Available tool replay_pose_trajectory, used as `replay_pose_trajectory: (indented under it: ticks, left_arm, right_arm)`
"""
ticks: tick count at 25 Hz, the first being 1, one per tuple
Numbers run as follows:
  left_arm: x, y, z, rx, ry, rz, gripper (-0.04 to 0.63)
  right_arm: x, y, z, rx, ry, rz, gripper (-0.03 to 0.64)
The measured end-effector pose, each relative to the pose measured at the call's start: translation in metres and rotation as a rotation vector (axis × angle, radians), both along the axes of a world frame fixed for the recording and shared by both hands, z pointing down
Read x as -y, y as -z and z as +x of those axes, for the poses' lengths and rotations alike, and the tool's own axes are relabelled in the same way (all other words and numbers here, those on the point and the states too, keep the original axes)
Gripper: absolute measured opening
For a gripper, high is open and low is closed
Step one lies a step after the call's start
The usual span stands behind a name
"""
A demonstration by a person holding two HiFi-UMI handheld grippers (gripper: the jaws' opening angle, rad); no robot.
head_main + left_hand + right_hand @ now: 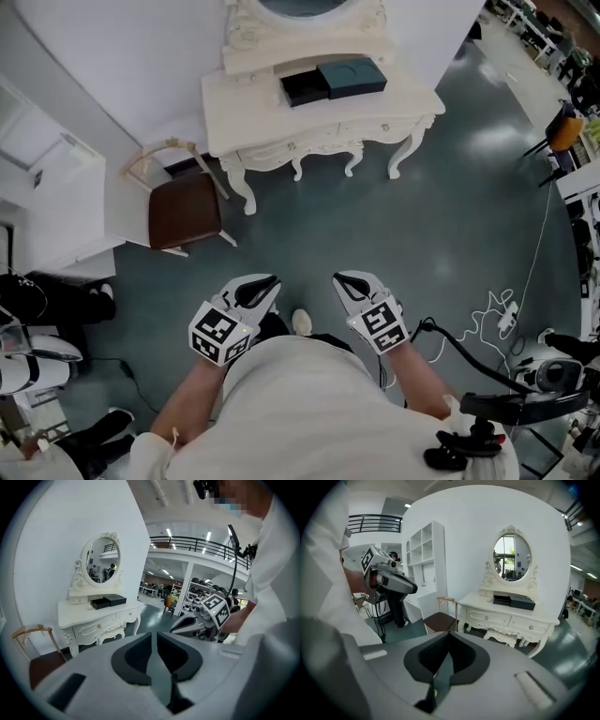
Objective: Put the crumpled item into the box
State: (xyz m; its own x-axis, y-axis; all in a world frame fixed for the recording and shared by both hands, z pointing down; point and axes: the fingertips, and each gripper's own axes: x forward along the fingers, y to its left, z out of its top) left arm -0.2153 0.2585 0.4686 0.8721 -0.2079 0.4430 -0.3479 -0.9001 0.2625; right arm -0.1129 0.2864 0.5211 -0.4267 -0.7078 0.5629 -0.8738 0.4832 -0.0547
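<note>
An open black box (303, 89) and its dark lid (352, 75) lie on the white dressing table (234, 108) ahead of me. The box also shows in the left gripper view (100, 603) and the right gripper view (502, 600). No crumpled item shows in any view. I hold both grippers close to my body, well short of the table. My left gripper (272, 279) (154, 634) shows a thin gap between its jaws, with nothing in it. The tips of my right gripper (339, 277) (448, 633) meet, empty.
A brown-seated chair (183, 211) stands left of the table, by a white shelf unit (56, 187). An oval mirror (512, 558) tops the table. Cables (497, 314) trail over the grey floor at the right. Someone's dark legs (56, 295) are at the left.
</note>
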Motion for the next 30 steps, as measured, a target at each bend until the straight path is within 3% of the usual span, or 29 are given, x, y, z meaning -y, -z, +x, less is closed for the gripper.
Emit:
replay_pose_trajectory:
  ticks: [8,13,19,23,30]
  left_arm:
    - [0.114,-0.029,0.074,0.002,-0.017,-0.034,0.038]
    - [0.212,-0.04,0.128,0.004,0.04,-0.051,0.052]
    - [0.342,-0.043,0.149,-0.001,0.142,0.003,0.083]
    - [0.435,-0.07,0.165,0.07,0.223,0.028,0.1]
    - [0.547,-0.129,0.164,0.185,0.393,0.016,0.164]
  right_arm:
    - [0.069,-0.018,0.079,0.007,-0.122,-0.05,0.002]
    - [0.139,-0.005,0.138,-0.007,-0.154,-0.062,0.002]
    - [0.222,0.018,0.17,-0.057,-0.162,-0.028,0.002]
    - [0.279,0.023,0.198,-0.069,-0.177,-0.028,0.003]
    - [0.35,0.008,0.231,-0.075,-0.113,-0.073,0.006]
